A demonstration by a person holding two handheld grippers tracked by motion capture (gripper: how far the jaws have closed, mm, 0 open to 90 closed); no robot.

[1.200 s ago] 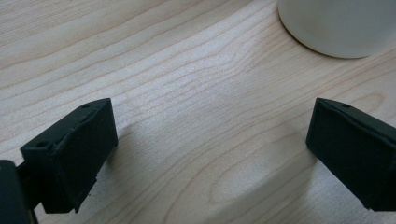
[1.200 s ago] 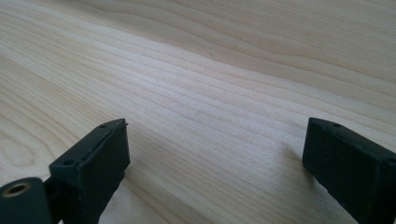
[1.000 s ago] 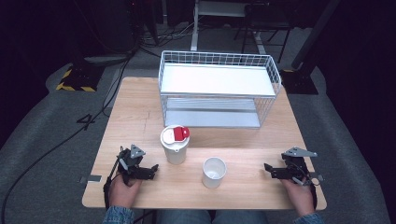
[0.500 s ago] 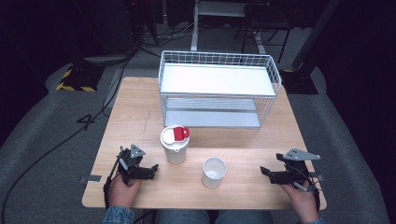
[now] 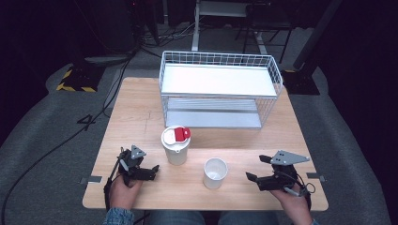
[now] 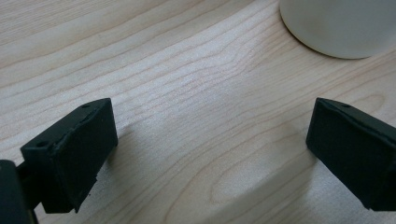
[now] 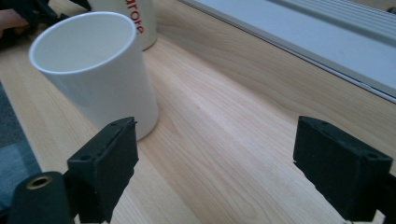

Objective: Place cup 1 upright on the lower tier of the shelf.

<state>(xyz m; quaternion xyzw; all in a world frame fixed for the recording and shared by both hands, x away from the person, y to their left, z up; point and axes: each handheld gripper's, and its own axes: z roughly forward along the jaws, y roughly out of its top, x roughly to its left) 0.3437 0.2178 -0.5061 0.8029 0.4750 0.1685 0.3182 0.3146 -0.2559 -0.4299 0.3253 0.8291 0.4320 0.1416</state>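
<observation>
A white cup point(image 5: 215, 172) stands open and upright near the table's front middle; it also rises just left of my right gripper's left jaw as the cup point(image 7: 100, 70). A taller white container point(image 5: 176, 146) with a red flap on its lid stands behind and left of it. My left gripper point(image 5: 149, 171) rests low on the wood left of the container, open and holding nothing; the container's base point(image 6: 336, 25) shows beyond the left gripper point(image 6: 210, 135). My right gripper point(image 5: 257, 168) is open, a short way right of the cup, with bare wood between the jaws of the right gripper point(image 7: 215, 158).
A white wire basket rack point(image 5: 220, 89) with two shelves occupies the back half of the wooden table point(image 5: 136, 117). Its lower shelf point(image 7: 303, 32) runs across the far side in the right gripper view. A person's hands hold both grippers at the front edge.
My right gripper has slid left, closer to the white cup. The left gripper, cup and container have stayed put.
</observation>
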